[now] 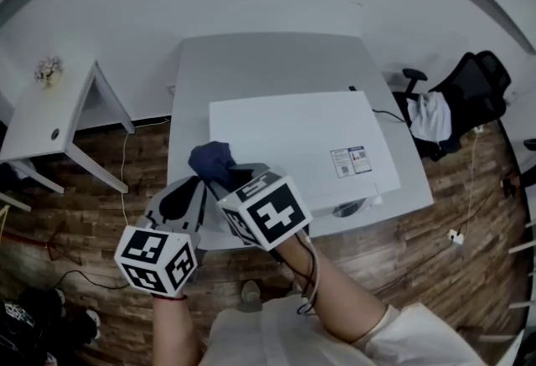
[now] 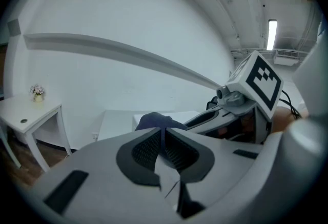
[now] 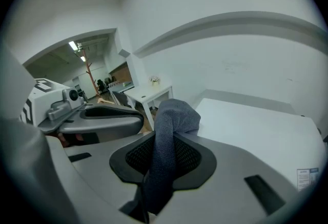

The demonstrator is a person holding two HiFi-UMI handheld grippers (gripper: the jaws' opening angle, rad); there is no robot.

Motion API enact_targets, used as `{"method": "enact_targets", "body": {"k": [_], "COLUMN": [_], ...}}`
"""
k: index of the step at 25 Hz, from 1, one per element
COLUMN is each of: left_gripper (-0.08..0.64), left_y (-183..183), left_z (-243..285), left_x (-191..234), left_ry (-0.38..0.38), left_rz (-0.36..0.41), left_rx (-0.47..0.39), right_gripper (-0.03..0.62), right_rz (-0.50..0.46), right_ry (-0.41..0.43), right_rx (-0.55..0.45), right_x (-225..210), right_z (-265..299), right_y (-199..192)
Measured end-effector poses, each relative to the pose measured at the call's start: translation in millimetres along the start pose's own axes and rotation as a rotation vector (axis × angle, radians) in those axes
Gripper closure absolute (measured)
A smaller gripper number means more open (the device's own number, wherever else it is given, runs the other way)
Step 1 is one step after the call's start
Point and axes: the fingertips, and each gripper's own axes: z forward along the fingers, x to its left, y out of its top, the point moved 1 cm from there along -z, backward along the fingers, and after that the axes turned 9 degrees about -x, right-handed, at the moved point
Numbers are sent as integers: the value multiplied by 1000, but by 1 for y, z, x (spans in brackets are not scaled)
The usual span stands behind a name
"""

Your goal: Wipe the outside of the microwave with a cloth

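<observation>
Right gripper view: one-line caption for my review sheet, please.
Right gripper clamps a dark blue cloth, bunched end poking forward beside the white microwave.

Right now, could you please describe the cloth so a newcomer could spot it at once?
Find the grey table with the white microwave on it. At the microwave's left edge, the right gripper pinches the cloth: dark blue and bunched, the one dark soft thing against white and grey.
</observation>
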Motion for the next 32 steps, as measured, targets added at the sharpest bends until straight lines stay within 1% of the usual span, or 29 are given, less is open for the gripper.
{"method": "enact_targets", "body": {"k": [3, 5, 6, 9, 12, 19, 26, 32], "left_gripper": [548, 548, 548, 548, 548, 548, 548, 548], "left_y": [1, -1, -2, -6, -10, -11, -18, -20], "left_z": [-1, 2, 3, 9, 18, 49, 82, 101], "left_x": [1, -2, -4, -12, -27, -74, -131, -170], "left_ry": [14, 18, 17, 10, -4, -65, -138, -174], "left_rz": [1, 3, 4, 5, 9, 36, 53, 57], "left_rx": [3, 12, 17, 30, 45, 68, 86, 85], "right_gripper": [497, 497, 497, 497, 497, 497, 497, 497], "right_rz": [39, 51, 33, -72, -113, -102, -72, -55], "right_ry": [40, 48, 38, -10, -37, -88, -139, -197], "right_rx": [-22, -18, -4, 53, 75, 76, 66, 68], "right_x": [7, 5, 2, -9, -24, -70, -119, -168], "right_z": [-6, -7, -7, -12, -24, -59, -104, -149], "right_y": [0, -6, -10, -25, -34, -46, -63, -77]}}
